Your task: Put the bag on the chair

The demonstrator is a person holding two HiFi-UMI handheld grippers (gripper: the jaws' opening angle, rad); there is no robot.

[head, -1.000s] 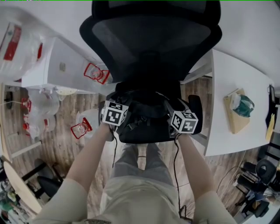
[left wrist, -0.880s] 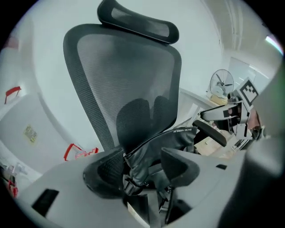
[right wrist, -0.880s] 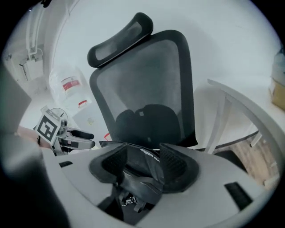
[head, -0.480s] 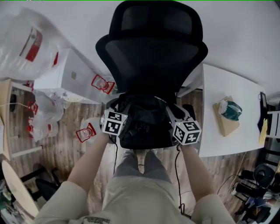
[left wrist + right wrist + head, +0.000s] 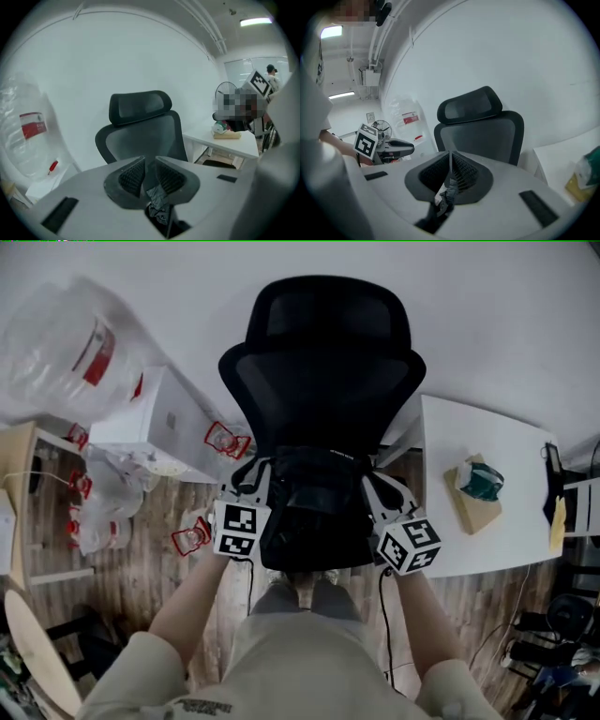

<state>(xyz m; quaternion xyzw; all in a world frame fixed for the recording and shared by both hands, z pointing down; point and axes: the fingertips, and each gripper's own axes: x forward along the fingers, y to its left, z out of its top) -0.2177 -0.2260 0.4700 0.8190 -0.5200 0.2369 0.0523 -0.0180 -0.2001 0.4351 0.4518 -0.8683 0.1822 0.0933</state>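
The left hand-held gripper (image 5: 150,165) and right hand-held gripper (image 5: 450,161), whose jaws have just been closing, are each clenching a fold of the black fabric bag (image 5: 314,521). Only the head view is showing the whole bag hanging between them, just on the near side of the black mesh office chair (image 5: 323,399).

Bag (image 5: 314,517) before chair (image 5: 323,381); desk (image 5: 497,442) right of chair.

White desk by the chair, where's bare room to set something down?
The white desk is bare from its chair-side edge to the tan box, and along its near edge. Its right edge holds small items. Left of the chair, plastic bags and a white cabinet crowd the floor.
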